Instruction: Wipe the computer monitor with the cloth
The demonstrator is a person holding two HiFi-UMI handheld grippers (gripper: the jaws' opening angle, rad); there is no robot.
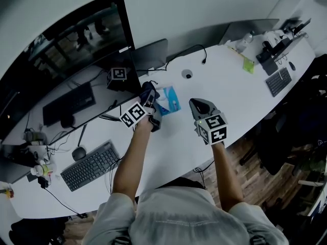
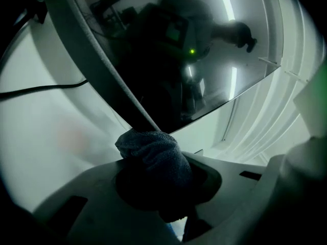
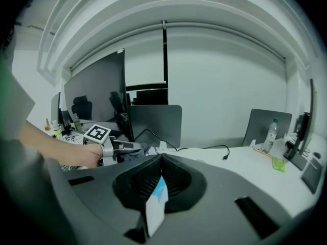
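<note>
The wide curved monitor (image 1: 66,45) stands at the desk's far left, its dark screen (image 2: 168,60) mirroring the gripper. My left gripper (image 1: 148,103) is shut on a dark blue cloth (image 1: 149,97). In the left gripper view the bunched cloth (image 2: 153,157) bulges out of the jaws and presses against the monitor's lower edge. My right gripper (image 1: 198,105) hovers over the desk to the right, apart from the monitor. Its jaws meet at the tips (image 3: 161,160), holding nothing that I can make out. A white and blue sliver shows through the slit lower down.
A blue and white packet (image 1: 168,100) lies on the white desk (image 1: 230,86) between the grippers. A keyboard (image 1: 91,165) and mouse (image 1: 78,153) sit at near left. A grey screen back (image 1: 150,52), cable (image 1: 189,52), bottle (image 1: 244,41) and second keyboard (image 1: 278,80) lie farther off.
</note>
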